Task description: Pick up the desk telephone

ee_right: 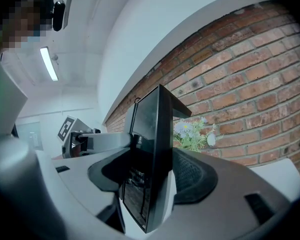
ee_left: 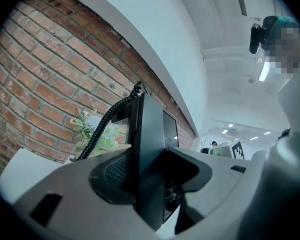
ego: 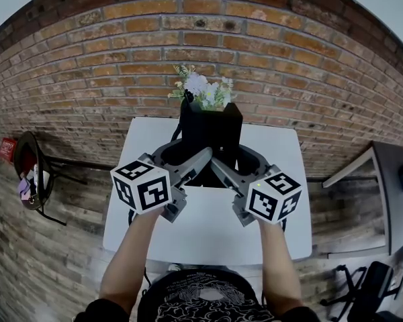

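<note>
"Telephone [ego: 211, 129] off the counter [ego: 208, 230] yet?"

"Looks so. Left hand-held gripper [ego: 186, 163] clamps one edge, right hand-held gripper [ego: 238, 168] the other, jaws fairly wide on its body, held upright above the counter. Next, a steady lift, both together."

"Anything in the way?"

"Coiled cord [ee_left: 102, 126] trails left; flowers [ego: 201, 89] stand just behind; brick wall [ego: 289, 66] beyond."

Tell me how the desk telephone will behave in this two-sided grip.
The desk telephone looks like a rigid shell, so it should not flex between the left tool and right tool. Its faces look smooth and glossy, so it may slip. The coiled cord will likely dangle and tug.
</note>
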`<state>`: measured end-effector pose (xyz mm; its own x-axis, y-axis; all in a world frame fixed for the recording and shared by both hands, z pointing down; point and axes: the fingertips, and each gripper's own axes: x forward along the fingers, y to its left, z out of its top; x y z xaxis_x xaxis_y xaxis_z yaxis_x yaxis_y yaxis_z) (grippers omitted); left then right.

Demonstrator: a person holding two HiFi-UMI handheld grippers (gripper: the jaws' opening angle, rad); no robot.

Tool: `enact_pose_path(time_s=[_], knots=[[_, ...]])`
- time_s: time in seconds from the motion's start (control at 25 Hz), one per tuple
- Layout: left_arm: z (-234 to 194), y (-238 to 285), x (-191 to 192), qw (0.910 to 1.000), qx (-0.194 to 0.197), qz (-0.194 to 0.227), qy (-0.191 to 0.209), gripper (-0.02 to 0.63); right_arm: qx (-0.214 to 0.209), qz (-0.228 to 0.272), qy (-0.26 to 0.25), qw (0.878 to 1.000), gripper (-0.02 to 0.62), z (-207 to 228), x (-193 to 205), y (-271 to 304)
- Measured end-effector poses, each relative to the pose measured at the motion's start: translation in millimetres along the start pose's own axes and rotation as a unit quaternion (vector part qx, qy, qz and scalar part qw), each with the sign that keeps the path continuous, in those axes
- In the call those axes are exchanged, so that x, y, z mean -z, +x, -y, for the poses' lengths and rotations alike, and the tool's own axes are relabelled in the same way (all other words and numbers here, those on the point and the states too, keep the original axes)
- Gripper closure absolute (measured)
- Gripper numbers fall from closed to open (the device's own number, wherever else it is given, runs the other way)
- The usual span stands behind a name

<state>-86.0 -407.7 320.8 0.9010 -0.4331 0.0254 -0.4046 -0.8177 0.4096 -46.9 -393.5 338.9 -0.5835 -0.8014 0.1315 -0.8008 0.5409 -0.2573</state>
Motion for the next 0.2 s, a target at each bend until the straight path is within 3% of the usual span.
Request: enact_pose_path(time_s=[0.2], knots=[[-1.9,-1.1,1.1,1.0,0.0,0.0,-0.001,0.403,0.0,-0.001,0.0,1.0,0.341,-0.7,1.4,2.1]])
